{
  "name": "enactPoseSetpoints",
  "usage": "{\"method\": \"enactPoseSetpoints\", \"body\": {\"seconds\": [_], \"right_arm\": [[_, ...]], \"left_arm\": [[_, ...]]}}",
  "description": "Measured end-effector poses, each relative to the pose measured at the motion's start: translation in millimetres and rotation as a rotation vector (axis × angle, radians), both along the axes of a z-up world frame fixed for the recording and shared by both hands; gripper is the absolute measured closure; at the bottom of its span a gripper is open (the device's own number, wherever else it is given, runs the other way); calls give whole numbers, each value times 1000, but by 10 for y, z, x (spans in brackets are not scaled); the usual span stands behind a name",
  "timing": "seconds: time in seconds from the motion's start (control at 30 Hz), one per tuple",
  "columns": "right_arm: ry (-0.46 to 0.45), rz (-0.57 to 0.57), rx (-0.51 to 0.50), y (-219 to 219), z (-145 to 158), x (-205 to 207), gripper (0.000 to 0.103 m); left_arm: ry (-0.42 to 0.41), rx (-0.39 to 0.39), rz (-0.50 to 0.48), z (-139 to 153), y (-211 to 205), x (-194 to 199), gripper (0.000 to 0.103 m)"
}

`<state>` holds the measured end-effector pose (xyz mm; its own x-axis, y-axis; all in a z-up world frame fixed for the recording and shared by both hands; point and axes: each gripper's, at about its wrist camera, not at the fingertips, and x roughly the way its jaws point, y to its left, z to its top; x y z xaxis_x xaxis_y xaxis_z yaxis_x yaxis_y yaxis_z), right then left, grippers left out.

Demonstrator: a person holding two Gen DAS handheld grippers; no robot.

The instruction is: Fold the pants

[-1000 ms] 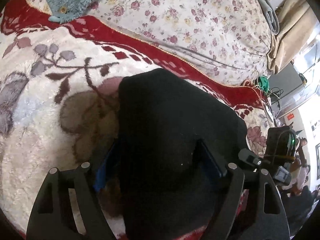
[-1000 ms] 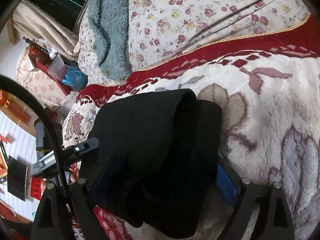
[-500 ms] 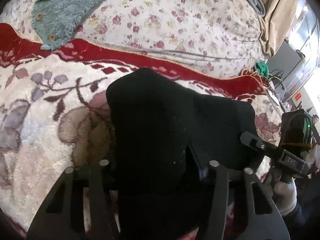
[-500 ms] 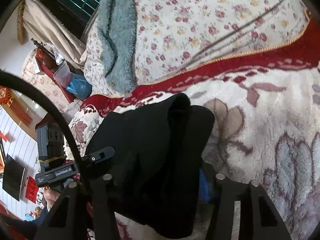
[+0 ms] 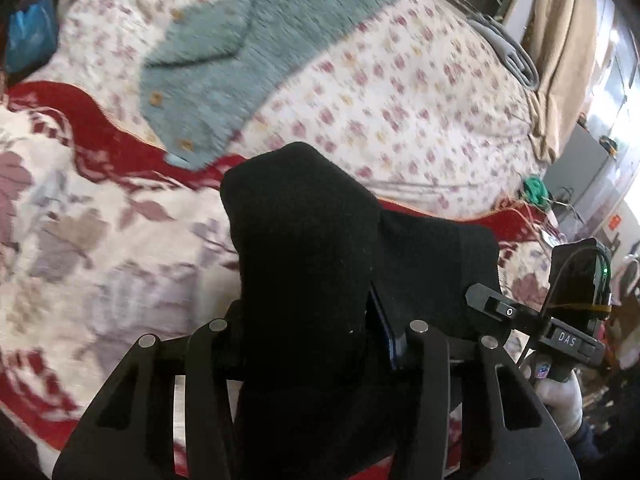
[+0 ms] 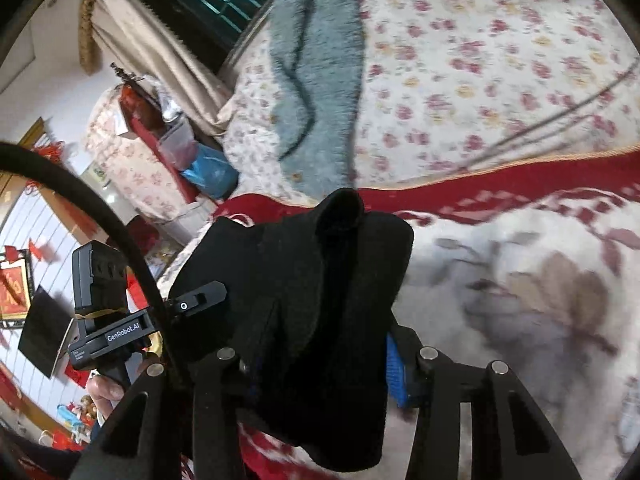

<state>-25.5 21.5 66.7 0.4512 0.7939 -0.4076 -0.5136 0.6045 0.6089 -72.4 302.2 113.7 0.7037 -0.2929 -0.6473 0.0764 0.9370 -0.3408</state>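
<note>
Pants (image 5: 308, 264): one black pair, clamped by two grippers.

The left black two-finger claw (image 5: 312, 344) is closed on a thick fold of black fabric, its blue-padded fingers (image 5: 386, 334) pressing in from both sides. The right black two-finger claw (image 6: 320, 364) likewise grips a bunched fold, one blue pad (image 6: 396, 372) showing at its right finger. Both claws sit side by side, close together. In the left view a white-gloved hand (image 5: 558, 398) holds the right claw's handle; in the right view a bare hand (image 6: 104, 392) holds the left claw's handle
</note>
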Motion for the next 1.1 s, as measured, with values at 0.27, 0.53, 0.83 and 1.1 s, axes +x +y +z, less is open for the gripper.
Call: {"method": "enactPoseSetpoints", "body": {"seconds": [0.27,0.53,0.83,1.1], "right_arm": [[14,98,30,774,55,203,58],[58,147,-18,1306,-89,470,58],[129,158,-72,1617,-435,833,58],[176,115,-125,1542,-705,929,44]], "left_arm": [[-3,-5,126,63,680,-119,57],[33,-47,201,-145,1108,-28,57],[133,-105,270,-574,1431,220,57],[225,-182,350,-959,1609,243,21]]}}
